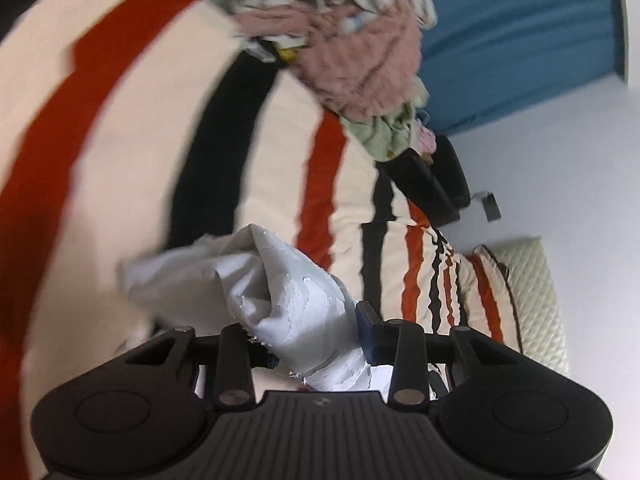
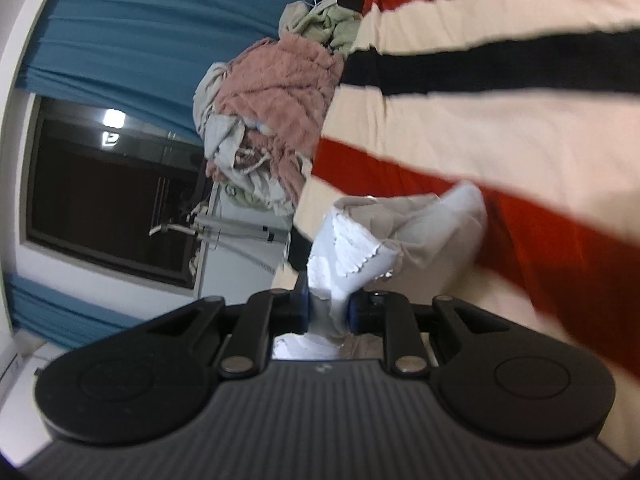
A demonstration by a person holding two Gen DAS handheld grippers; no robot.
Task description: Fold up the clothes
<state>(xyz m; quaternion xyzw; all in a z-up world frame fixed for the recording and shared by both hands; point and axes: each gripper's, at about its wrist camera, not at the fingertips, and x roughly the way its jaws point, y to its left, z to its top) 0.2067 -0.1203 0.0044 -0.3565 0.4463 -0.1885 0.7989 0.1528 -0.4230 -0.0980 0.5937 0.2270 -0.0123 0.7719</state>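
Fabric bunched and crinkled, a pale grey-white garment (image 1: 288, 296) with a pinked, zigzag edge, sits clamped in the left gripper (image 1: 320, 340) and, in the right wrist view, pinched tight between the blue pads of the right gripper (image 2: 328, 312). It hangs just above a bedspread (image 1: 132, 128) with broad cream, red and black stripes. Far off lies a heap of laundry topped by a fuzzy pink piece (image 2: 280, 92), beside a pleated blue curtain (image 2: 152, 28)
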